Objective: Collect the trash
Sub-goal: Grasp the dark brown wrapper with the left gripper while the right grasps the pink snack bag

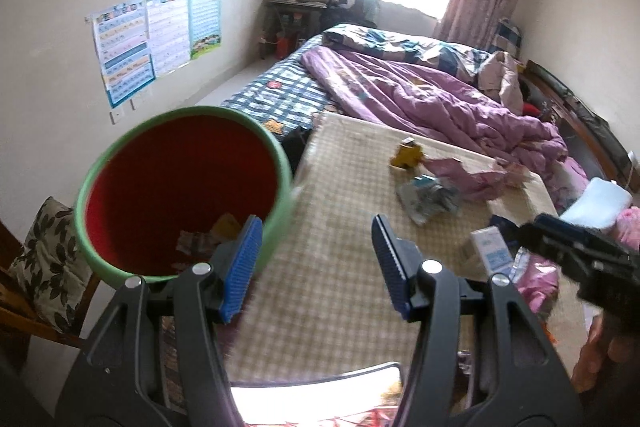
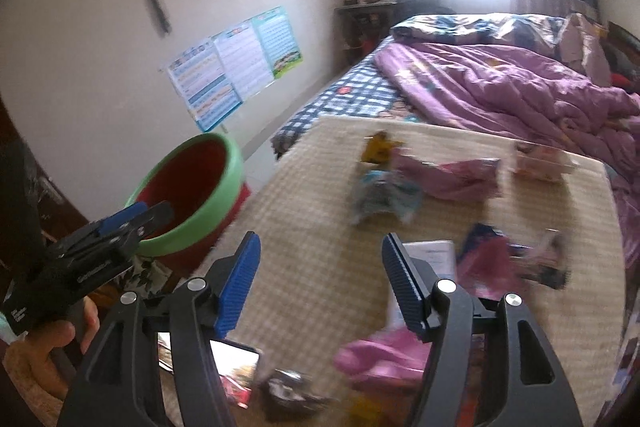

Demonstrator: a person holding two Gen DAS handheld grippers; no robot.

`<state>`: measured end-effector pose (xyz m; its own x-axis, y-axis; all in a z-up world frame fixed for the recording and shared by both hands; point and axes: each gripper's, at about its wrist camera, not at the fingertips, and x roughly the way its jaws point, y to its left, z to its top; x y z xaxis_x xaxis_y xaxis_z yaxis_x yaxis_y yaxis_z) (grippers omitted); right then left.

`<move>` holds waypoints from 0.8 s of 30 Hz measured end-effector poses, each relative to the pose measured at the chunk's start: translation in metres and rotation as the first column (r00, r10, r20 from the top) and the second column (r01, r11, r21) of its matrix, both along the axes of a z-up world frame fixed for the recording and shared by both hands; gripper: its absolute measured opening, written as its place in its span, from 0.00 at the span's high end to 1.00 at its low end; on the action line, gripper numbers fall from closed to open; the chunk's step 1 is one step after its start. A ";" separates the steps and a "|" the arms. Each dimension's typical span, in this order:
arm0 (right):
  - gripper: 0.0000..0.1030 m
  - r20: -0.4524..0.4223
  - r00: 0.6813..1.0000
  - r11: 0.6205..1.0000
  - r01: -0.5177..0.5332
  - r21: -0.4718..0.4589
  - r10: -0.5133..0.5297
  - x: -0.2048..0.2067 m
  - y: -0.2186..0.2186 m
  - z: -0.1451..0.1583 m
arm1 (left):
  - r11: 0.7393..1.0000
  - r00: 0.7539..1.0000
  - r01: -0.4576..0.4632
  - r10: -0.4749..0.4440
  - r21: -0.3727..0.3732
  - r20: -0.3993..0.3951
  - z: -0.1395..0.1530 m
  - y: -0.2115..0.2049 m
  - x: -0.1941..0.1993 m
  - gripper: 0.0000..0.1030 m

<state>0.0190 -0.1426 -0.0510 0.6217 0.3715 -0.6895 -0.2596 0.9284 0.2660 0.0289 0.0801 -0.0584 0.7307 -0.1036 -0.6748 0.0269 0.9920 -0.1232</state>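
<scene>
A red bin with a green rim stands at the left of a checked table; a few wrappers lie in its bottom. It also shows in the right wrist view. My left gripper is open and empty, over the table edge beside the bin. My right gripper is open and empty above the table. Trash lies on the table: a yellow wrapper, a pink wrapper, a silver-blue wrapper, a white carton. Nearer pink wrappers lie under my right gripper.
A bed with a purple quilt lies behind the table. A chair with a leaf-print cushion stands left of the bin. Posters hang on the left wall. A phone lies at the table's near edge.
</scene>
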 end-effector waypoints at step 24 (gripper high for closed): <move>0.40 -0.045 0.995 0.995 0.094 0.033 -0.093 -0.007 -0.103 -0.016 | 0.894 0.863 0.447 -0.426 0.017 -0.273 -0.087 -0.127 -0.058 0.46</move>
